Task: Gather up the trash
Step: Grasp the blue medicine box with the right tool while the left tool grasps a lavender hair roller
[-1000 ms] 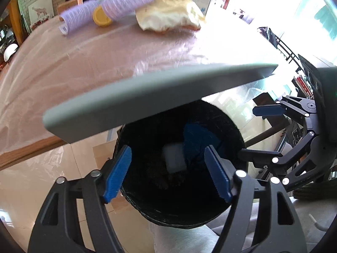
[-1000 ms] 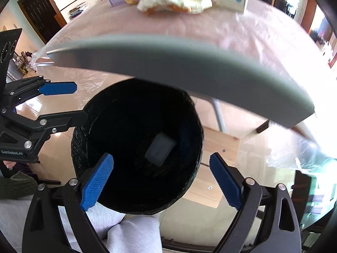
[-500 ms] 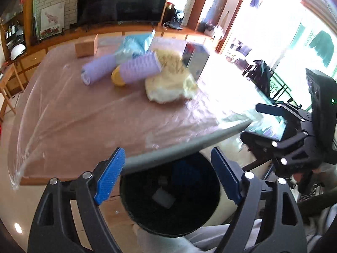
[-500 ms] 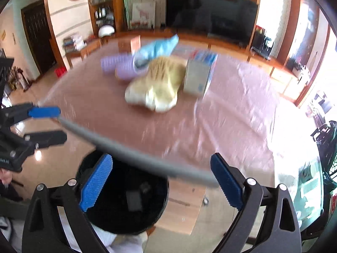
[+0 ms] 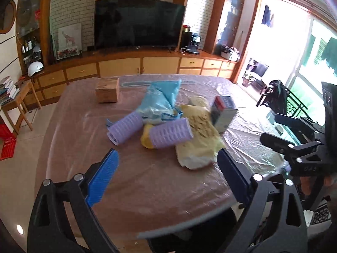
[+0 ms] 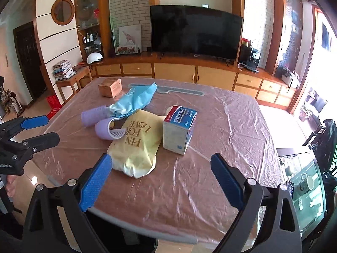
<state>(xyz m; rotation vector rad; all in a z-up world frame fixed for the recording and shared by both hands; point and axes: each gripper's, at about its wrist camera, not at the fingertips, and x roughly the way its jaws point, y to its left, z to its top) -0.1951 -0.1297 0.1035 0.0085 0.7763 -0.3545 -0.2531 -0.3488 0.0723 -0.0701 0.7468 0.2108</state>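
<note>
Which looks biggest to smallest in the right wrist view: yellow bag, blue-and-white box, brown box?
1. yellow bag
2. blue-and-white box
3. brown box

The brown box sits farthest back, so its true size is unsure.

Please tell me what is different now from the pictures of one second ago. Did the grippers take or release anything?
Both grippers rose from over the black bin to above the table. The left gripper is opening, with nothing between its fingers; the right gripper is open and empty. Nothing was taken or released. The purple rollers, yellow bag, blue bag and medicine box lie as before.
</note>
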